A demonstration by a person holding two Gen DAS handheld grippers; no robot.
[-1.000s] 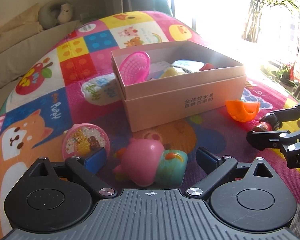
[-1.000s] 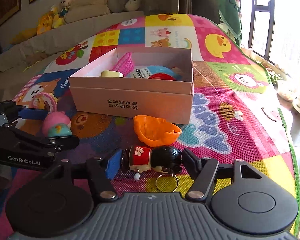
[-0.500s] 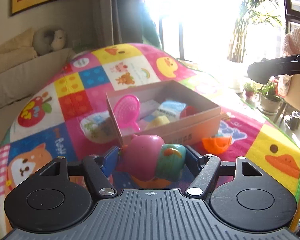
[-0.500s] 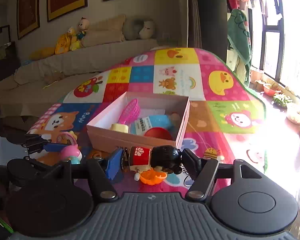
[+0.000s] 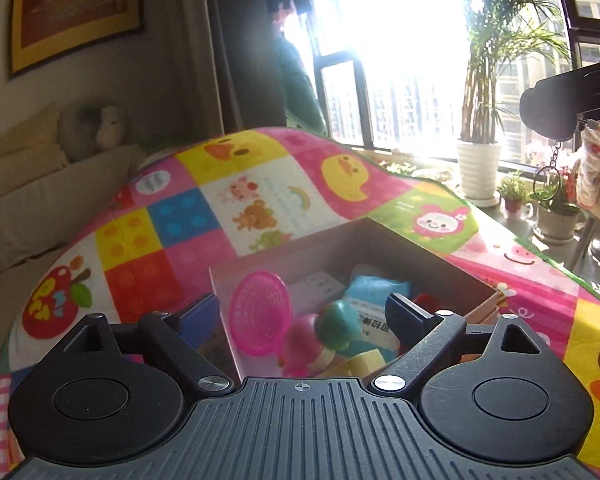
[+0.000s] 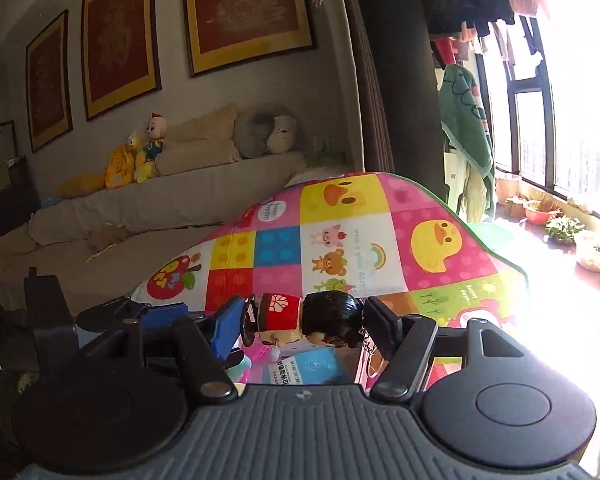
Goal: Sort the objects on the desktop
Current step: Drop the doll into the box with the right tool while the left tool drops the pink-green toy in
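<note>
Your left hand-held gripper (image 5: 300,316) is spread wide and holds nothing, its 2 fingers angled down over the near-left part of the cardboard box (image 5: 452,276). 1 finger sits outside the box's left wall, the other inside above the contents. Just below and between the fingers lies the pink-and-teal toy (image 5: 320,336), released among the things in the box, touching the pink scoop (image 5: 258,314) leaning on the left wall. A blue packet (image 5: 374,292) lies just behind it, a yellow block (image 5: 366,362) just beside it.

Your right hand-held gripper (image 6: 302,322) is clenched on the doll keychain (image 6: 304,318), which lies sideways between the pads: red body toward the blue left pad, black hair against the right pad. You hold it level, raised above the box, with the blue packet (image 6: 308,368) visible directly below. From the left wrist view the same gripper (image 5: 556,114) hangs high at right, the key ring (image 5: 546,184) dangling free under it.

The box rests on the colourful play mat (image 5: 260,200) covering the surface.
</note>
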